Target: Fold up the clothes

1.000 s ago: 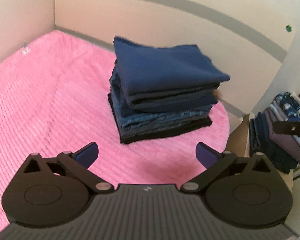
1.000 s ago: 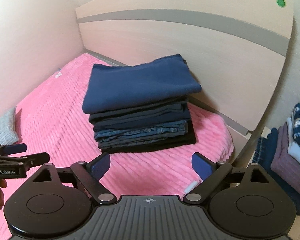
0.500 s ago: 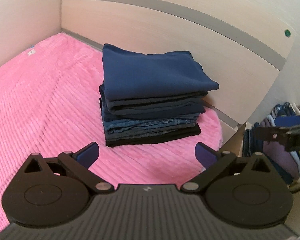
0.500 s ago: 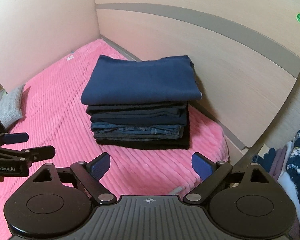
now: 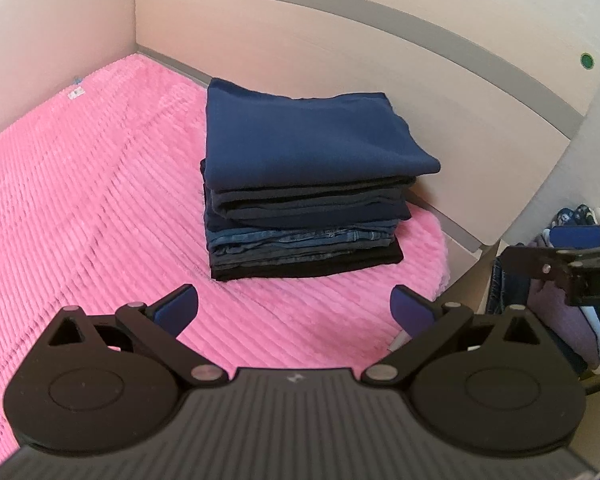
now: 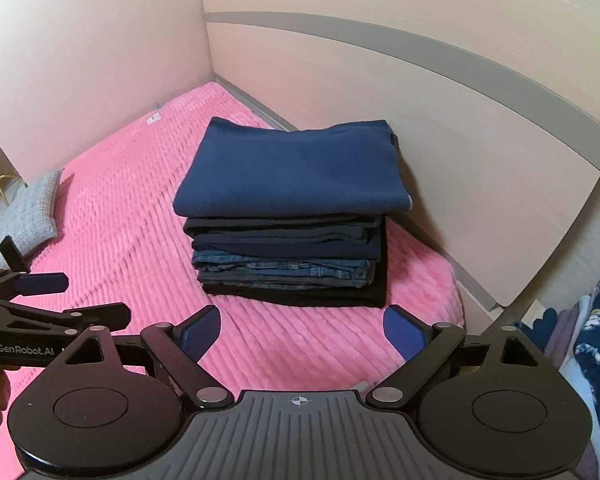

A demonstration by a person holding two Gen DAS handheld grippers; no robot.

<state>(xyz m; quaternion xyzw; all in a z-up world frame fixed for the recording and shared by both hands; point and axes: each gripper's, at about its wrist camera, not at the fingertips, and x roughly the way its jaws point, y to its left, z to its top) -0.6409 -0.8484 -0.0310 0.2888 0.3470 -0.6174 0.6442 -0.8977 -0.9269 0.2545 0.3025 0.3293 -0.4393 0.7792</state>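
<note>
A neat stack of folded dark clothes (image 5: pixel 304 200) (image 6: pixel 292 220) rests on the pink ribbed bedspread (image 5: pixel 92 208) (image 6: pixel 120 216) near the headboard, topped by a navy garment (image 5: pixel 304 136) (image 6: pixel 296 168), with jeans and a black piece lower down. My left gripper (image 5: pixel 294 310) hovers open in front of the stack, empty. My right gripper (image 6: pixel 300 330) is likewise open and empty, short of the stack. The left gripper (image 6: pixel 40 300) also shows at the left edge of the right wrist view, and the right gripper (image 5: pixel 572 256) at the right edge of the left wrist view.
A beige headboard (image 5: pixel 380 64) (image 6: pixel 440 112) and wall close the bed's far sides. Beside the bed on the right sits another pile of clothes (image 5: pixel 572 320) (image 6: pixel 584 344). A grey cushion (image 6: pixel 34 212) lies at the bed's left.
Both grippers have drawn back and swung rightward relative to the stack; the stack now sits more centred and a bit farther off. Both stayed open.
</note>
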